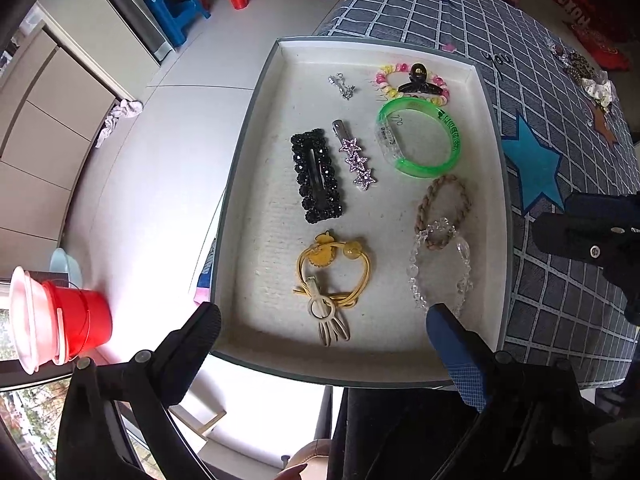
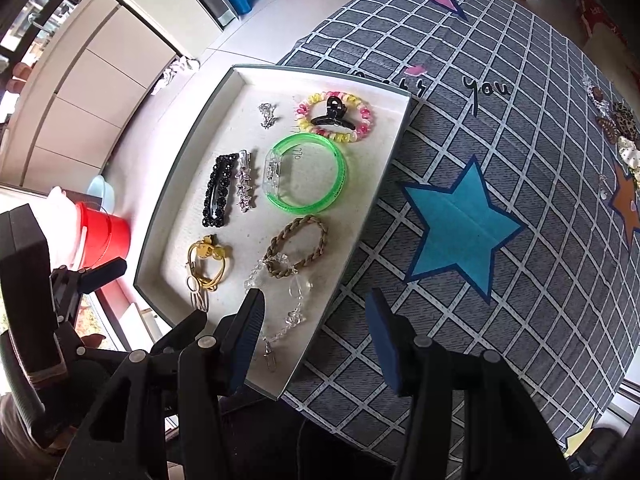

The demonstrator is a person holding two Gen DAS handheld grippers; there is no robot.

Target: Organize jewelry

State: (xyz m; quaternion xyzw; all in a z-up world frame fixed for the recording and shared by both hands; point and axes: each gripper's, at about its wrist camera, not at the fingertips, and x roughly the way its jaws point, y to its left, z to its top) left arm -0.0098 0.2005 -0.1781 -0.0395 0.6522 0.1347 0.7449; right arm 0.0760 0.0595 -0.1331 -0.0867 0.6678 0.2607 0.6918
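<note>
A white tray (image 1: 486,92) sits at the edge of a grey checked star-print cloth (image 2: 520,120). It holds a black beaded clip (image 1: 318,176), a star clip (image 1: 356,158), a green bangle (image 1: 420,140), a spiral tie with a black claw clip (image 1: 416,80), silver earrings (image 1: 342,86), a braided tie (image 1: 444,204), a clear bead bracelet (image 1: 440,268) and a yellow hair tie (image 1: 332,268) joined to a cream clip (image 1: 326,320). My left gripper (image 1: 324,320) hangs wide open above the cream clip, gripping nothing. My right gripper (image 2: 316,304) stands open over the tray's right edge, empty.
More small pieces, a leopard-print scrunchie (image 2: 624,120) among them, lie on the cloth's far right side. On the floor to the left are a red bucket (image 1: 80,320), a blue stool (image 1: 176,4), red chairs and white cabinets (image 2: 80,100).
</note>
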